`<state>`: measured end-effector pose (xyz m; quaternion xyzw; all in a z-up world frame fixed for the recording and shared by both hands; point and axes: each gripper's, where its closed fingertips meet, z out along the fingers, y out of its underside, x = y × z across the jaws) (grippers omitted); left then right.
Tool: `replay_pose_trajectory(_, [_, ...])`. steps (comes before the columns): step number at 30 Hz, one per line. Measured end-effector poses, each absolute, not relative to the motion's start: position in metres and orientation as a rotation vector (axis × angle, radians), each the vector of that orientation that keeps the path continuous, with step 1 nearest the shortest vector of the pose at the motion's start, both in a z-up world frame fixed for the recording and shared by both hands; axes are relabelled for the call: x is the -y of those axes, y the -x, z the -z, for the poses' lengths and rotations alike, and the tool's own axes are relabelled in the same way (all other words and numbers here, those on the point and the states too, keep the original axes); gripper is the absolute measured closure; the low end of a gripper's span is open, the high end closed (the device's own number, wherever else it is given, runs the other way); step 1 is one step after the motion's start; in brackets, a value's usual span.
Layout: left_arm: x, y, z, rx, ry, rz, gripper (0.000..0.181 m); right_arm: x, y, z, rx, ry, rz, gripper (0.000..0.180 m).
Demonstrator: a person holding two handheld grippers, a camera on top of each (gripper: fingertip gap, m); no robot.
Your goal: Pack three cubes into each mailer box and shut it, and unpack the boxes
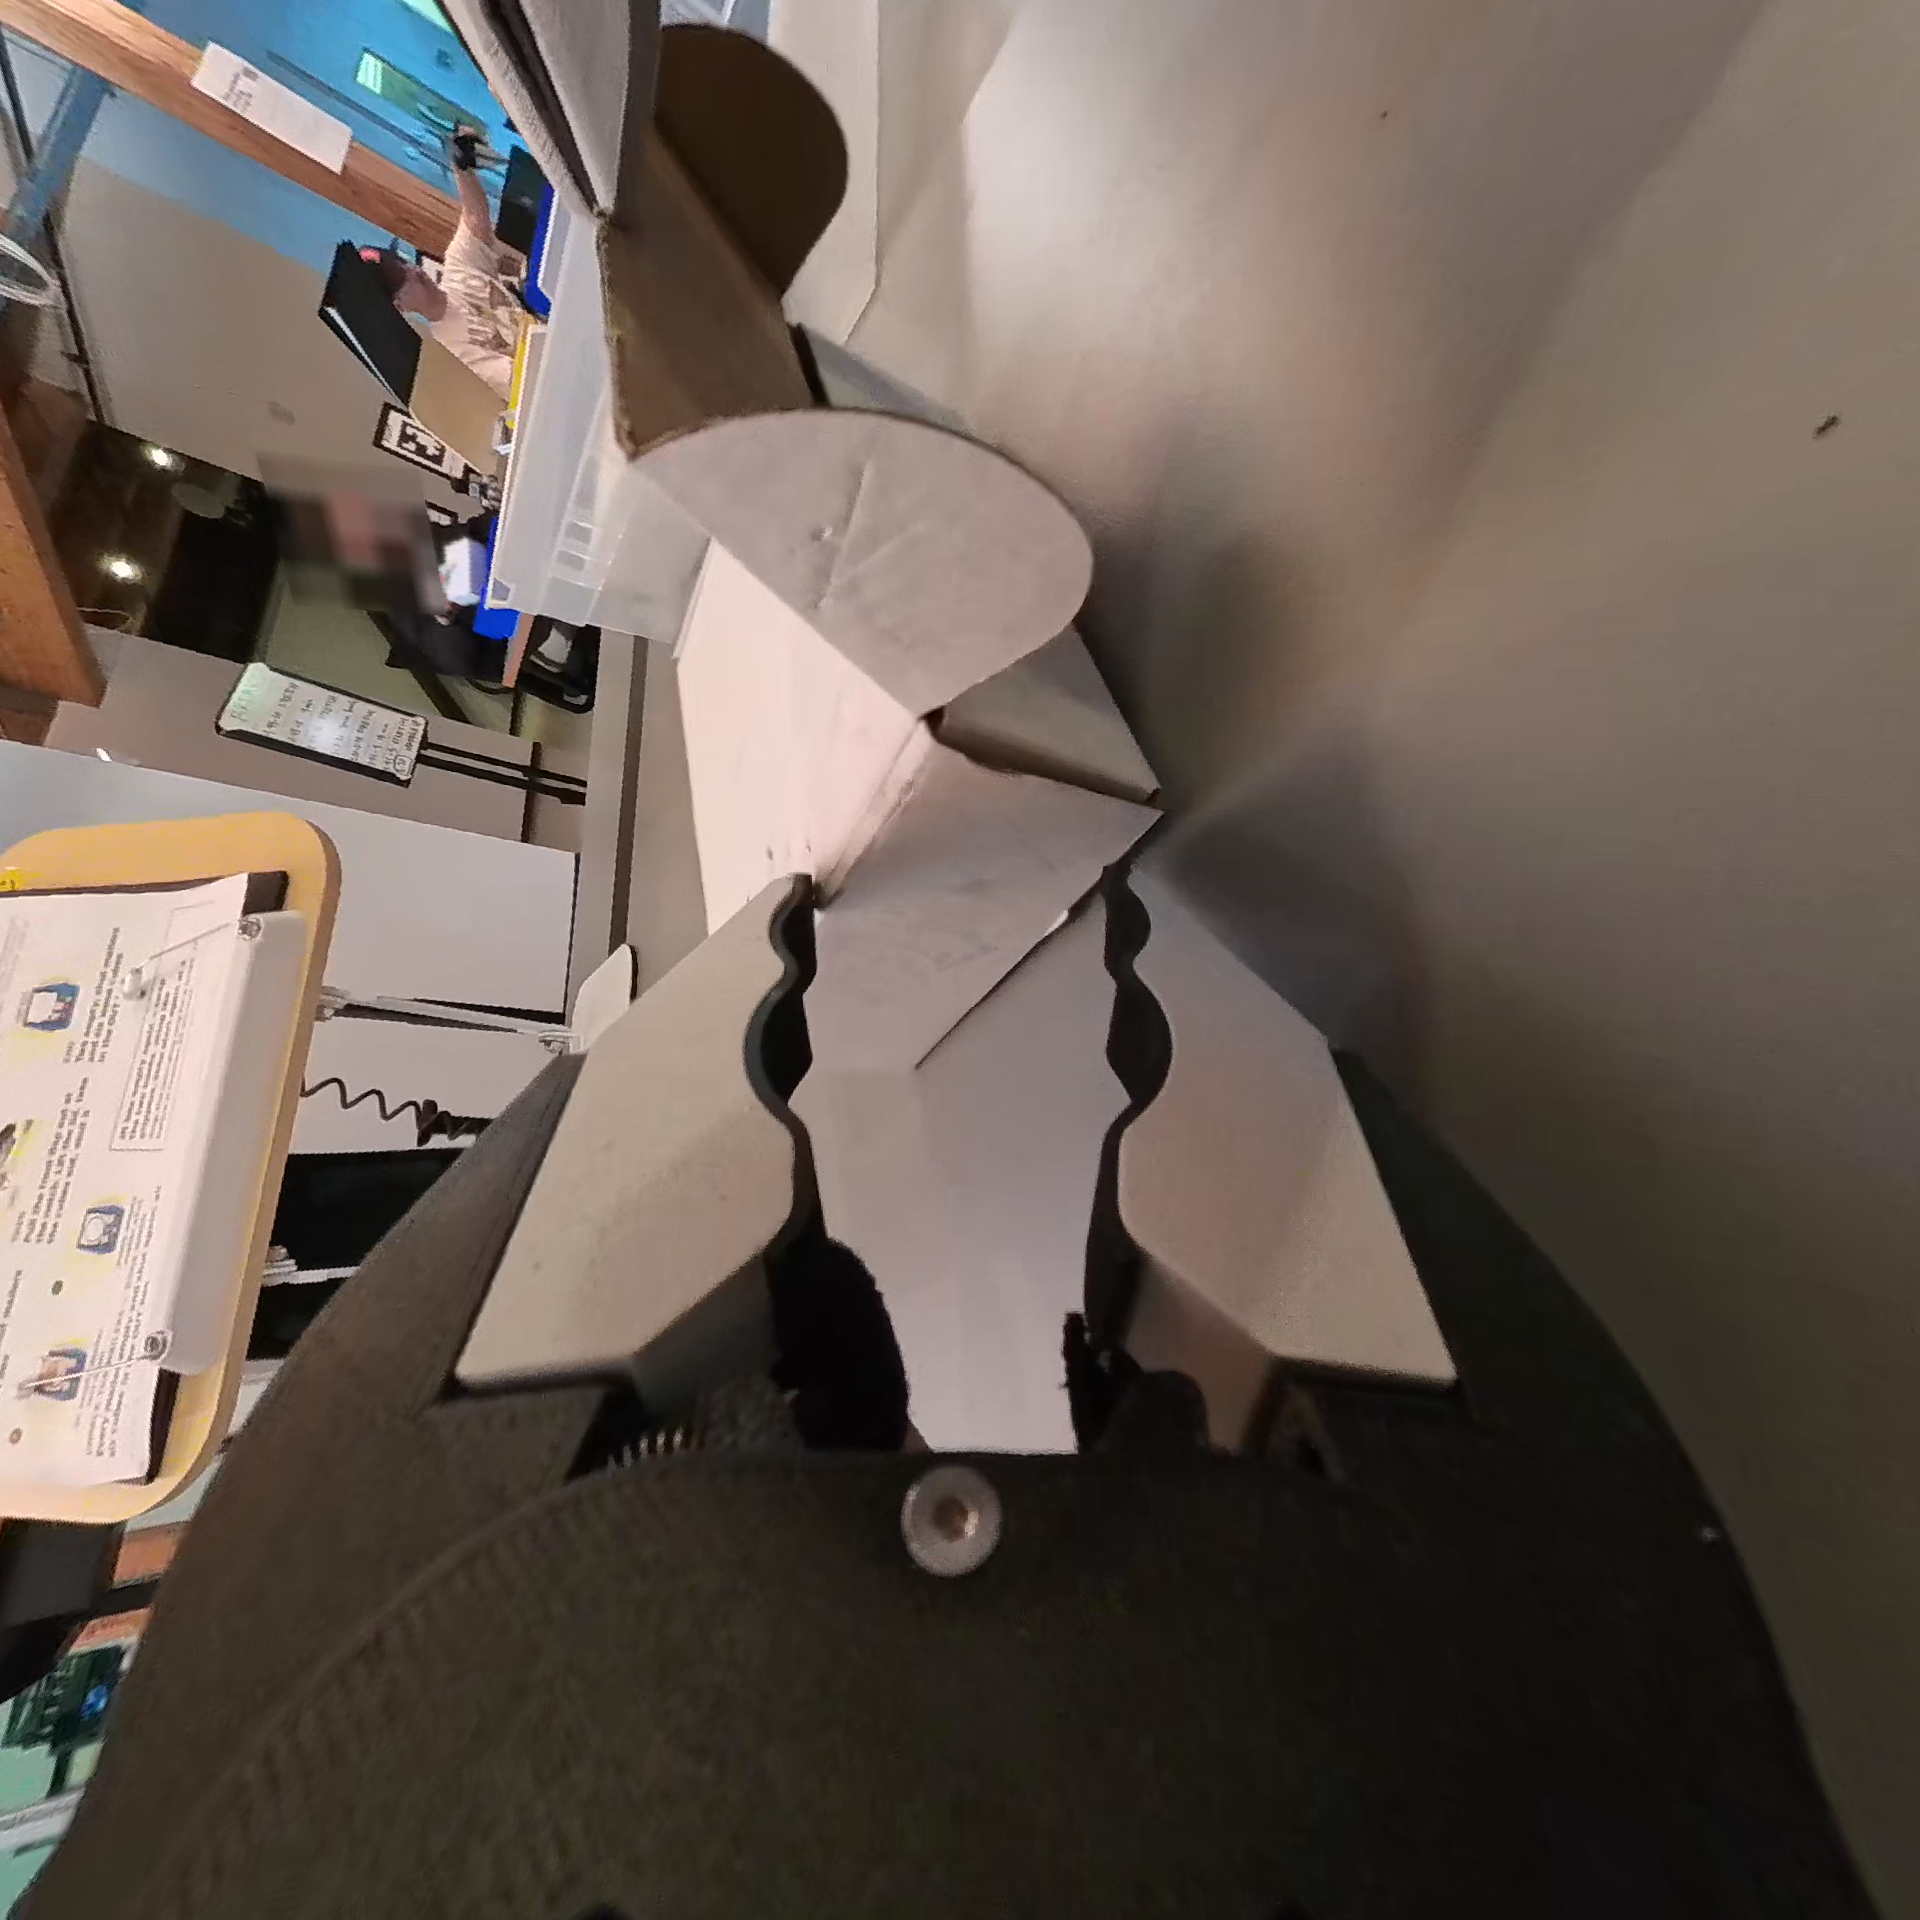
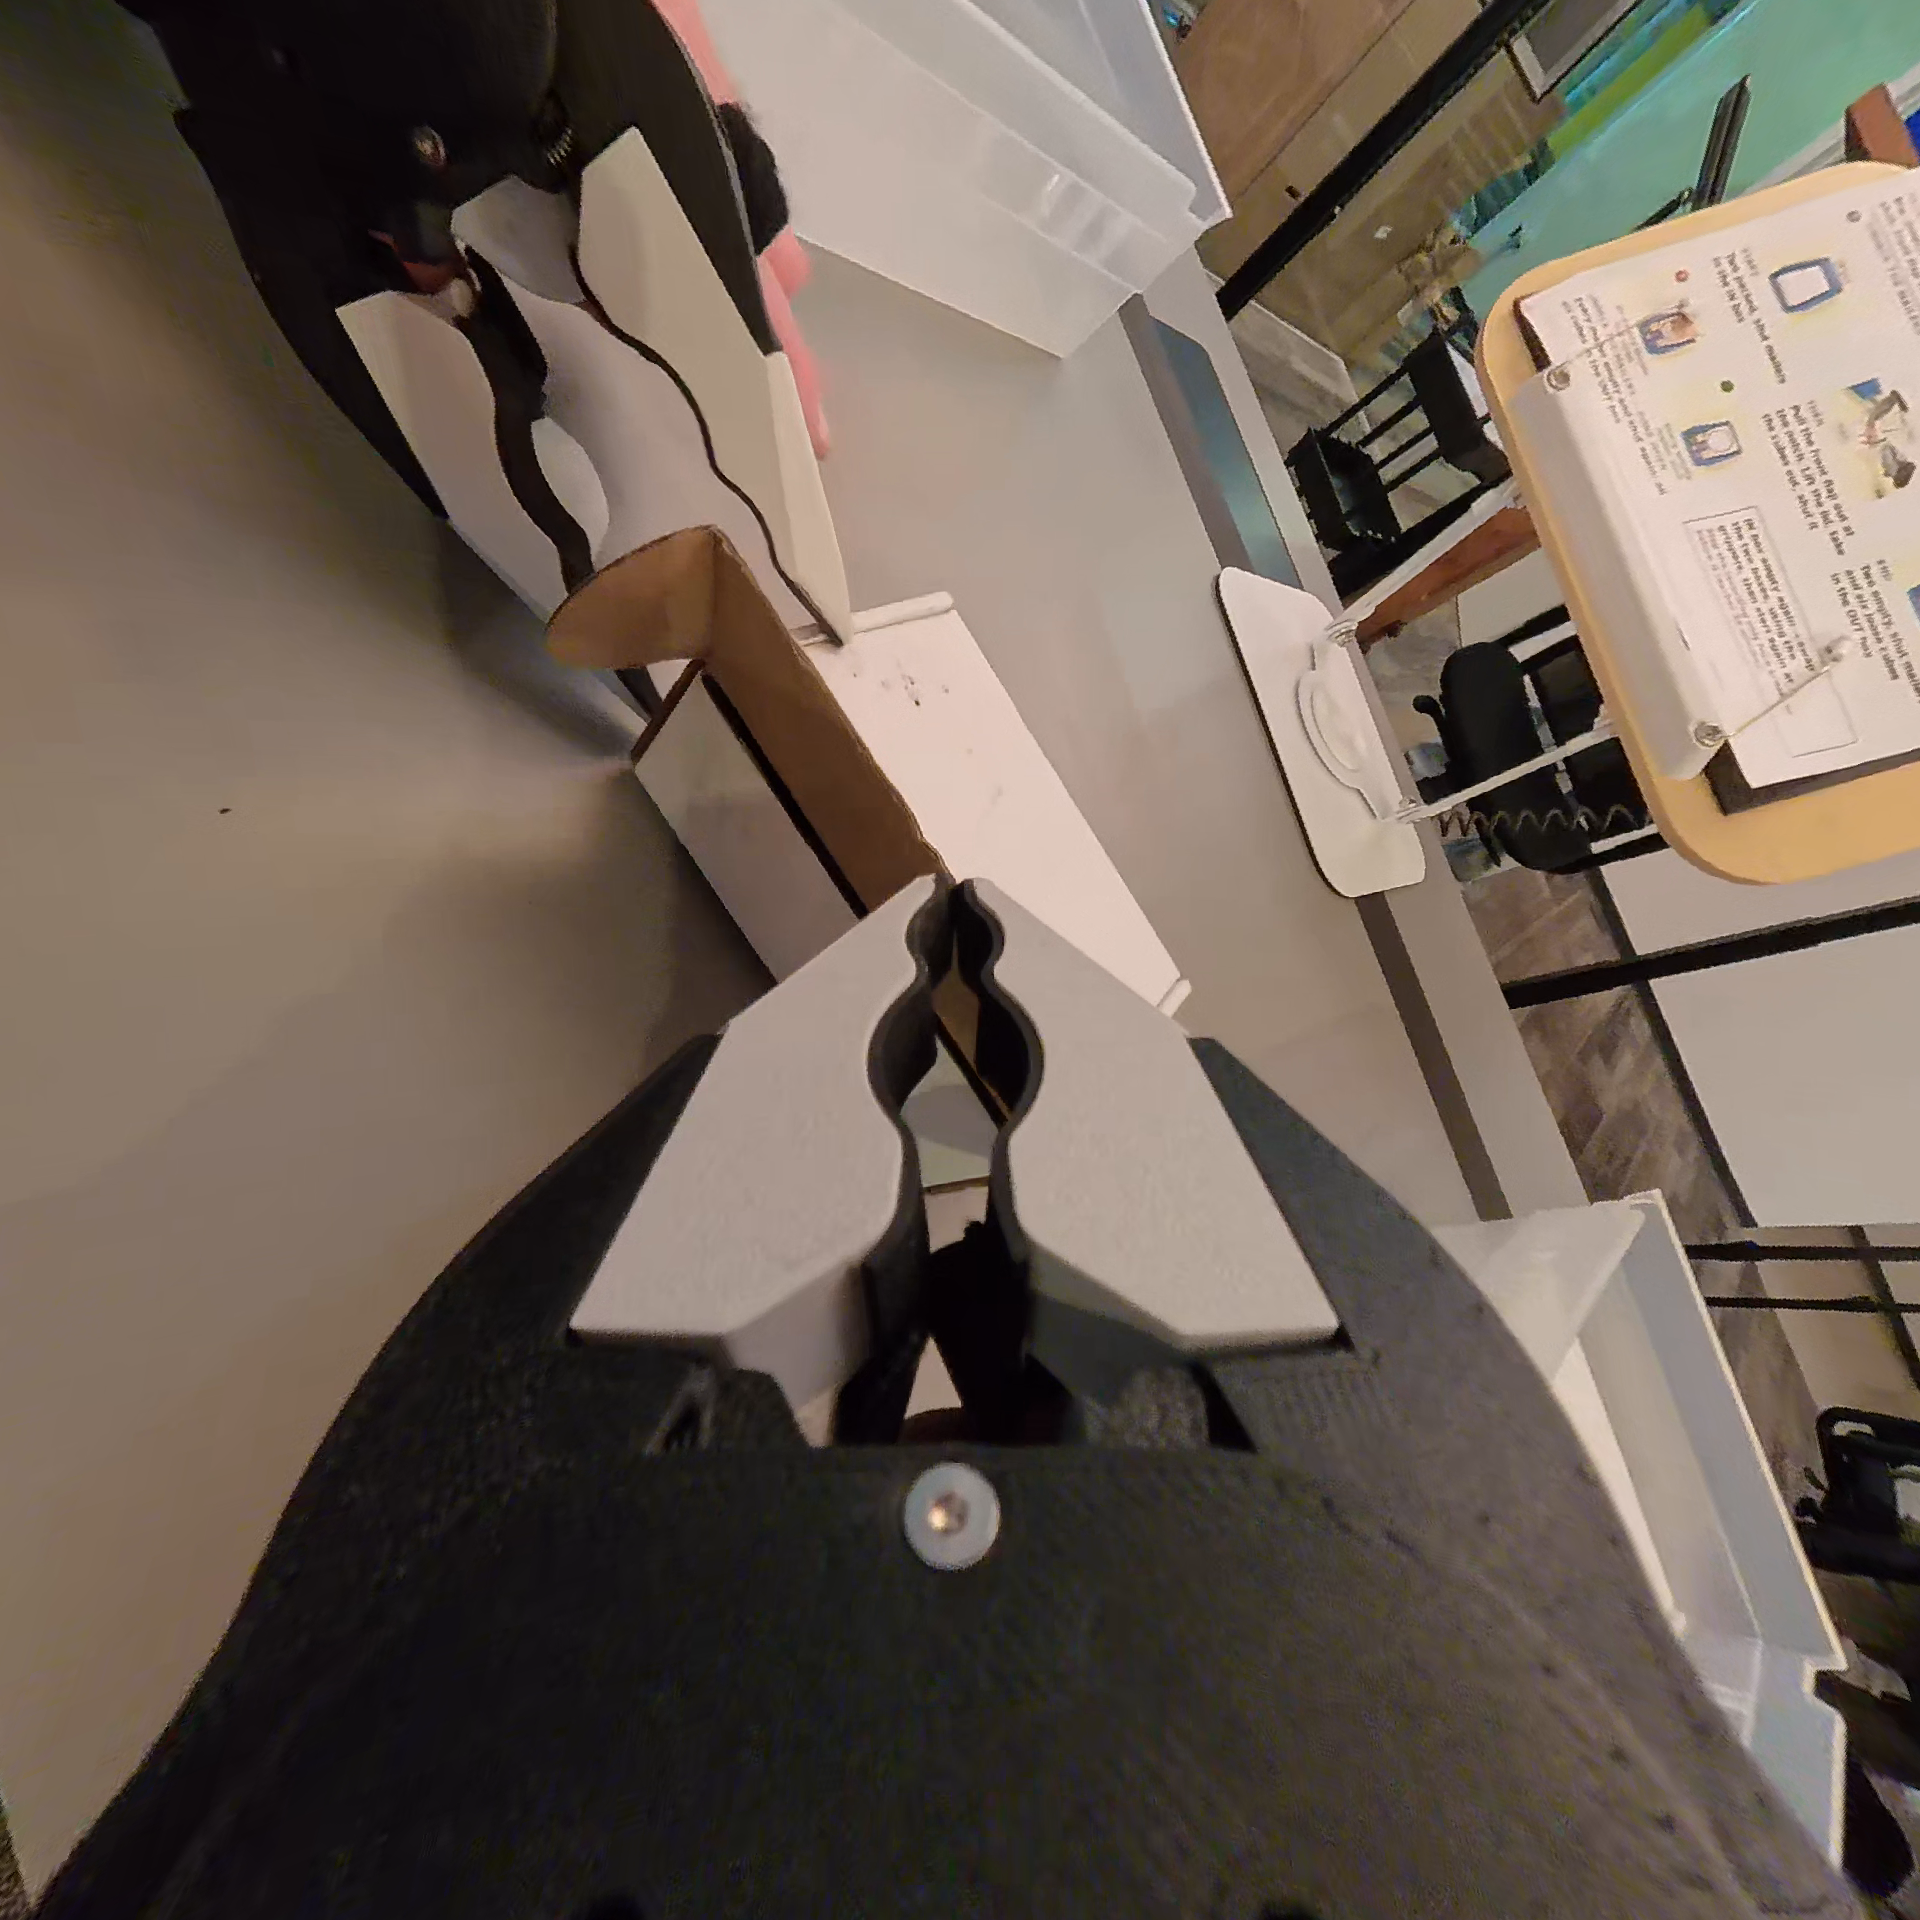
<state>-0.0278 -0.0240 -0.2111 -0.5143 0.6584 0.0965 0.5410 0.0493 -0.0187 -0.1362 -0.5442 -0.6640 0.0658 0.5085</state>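
A white mailer box (image 1: 790,727) lies on the grey table (image 1: 1558,727); its lid is partly raised and the brown inside of the front flap (image 2: 810,727) shows. My left gripper (image 1: 956,894) is open and straddles one end of the box, next to a rounded side ear (image 1: 883,540). It also shows in the right wrist view (image 2: 707,608), one fingertip touching the box top (image 2: 987,769). My right gripper (image 2: 956,894) is shut on the front flap's edge at the other end. No cubes are in view; the inside of the box is hidden.
A clear plastic bin (image 2: 987,156) stands behind the box and another (image 2: 1662,1455) at the table's edge. An instruction sheet on a wooden stand (image 2: 1714,520) stands beyond the table, with its white base plate (image 2: 1320,727) on the table. People sit in the background (image 1: 468,291).
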Motion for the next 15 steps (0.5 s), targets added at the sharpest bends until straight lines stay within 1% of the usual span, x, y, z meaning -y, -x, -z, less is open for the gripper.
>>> replay_pose_trajectory(15, [0.0309, 0.0272, 0.2107, -1.577, 1.161, -0.204, 0.127, 0.0082, -0.0537, 0.1389, 1.568, 1.371, -0.192, 0.180])
